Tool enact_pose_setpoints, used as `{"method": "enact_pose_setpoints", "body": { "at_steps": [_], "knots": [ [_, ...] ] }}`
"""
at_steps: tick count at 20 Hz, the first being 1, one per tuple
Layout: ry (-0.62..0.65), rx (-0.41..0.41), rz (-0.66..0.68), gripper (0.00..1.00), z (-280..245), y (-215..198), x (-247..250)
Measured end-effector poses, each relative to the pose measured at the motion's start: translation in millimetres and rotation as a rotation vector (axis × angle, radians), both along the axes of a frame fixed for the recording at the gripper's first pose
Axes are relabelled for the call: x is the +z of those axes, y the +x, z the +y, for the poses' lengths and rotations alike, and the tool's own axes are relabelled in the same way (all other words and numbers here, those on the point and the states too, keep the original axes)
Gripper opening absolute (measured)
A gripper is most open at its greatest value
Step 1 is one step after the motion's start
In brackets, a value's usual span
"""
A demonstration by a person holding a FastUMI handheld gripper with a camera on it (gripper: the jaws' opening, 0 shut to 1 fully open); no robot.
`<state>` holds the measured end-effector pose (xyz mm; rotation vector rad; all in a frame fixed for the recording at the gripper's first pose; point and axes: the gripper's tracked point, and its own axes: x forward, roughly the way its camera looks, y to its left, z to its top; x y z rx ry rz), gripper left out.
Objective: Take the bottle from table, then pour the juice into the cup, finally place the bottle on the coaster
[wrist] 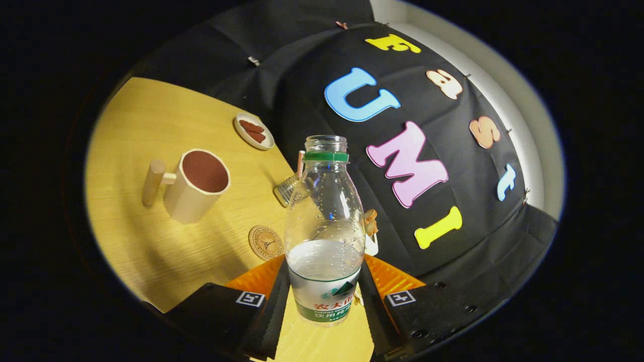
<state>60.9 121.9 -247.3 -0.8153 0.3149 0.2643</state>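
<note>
A clear plastic bottle (325, 221) with a green neck ring and no cap stands between my fingers, about a third full of clear liquid. My gripper (324, 296) is shut on the bottle's lower labelled part, both fingers pressing its sides. The whole scene looks tilted, with the bottle lifted off the wooden table (146, 120). Beyond the left finger lies a round wooden coaster (265, 242). Farther off stands a cream cup (196, 185) with a wooden handle and a dark brown inside.
A small white dish (253, 131) with brown pieces sits near the table's far edge. A metal whisk-like tool (291, 185) with a striped handle lies behind the bottle. A small white and brown object (371, 226) shows just past the bottle's right side.
</note>
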Motion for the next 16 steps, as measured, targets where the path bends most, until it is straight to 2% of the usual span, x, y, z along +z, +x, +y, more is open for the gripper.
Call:
{"method": "enact_pose_setpoints", "body": {
  "at_steps": [4,16],
  "knots": [
    [-0.098,0.052,0.018,0.72,15,3,-5],
    [-0.334,0.133,0.048,0.72,31,15,-23]
  ]
}}
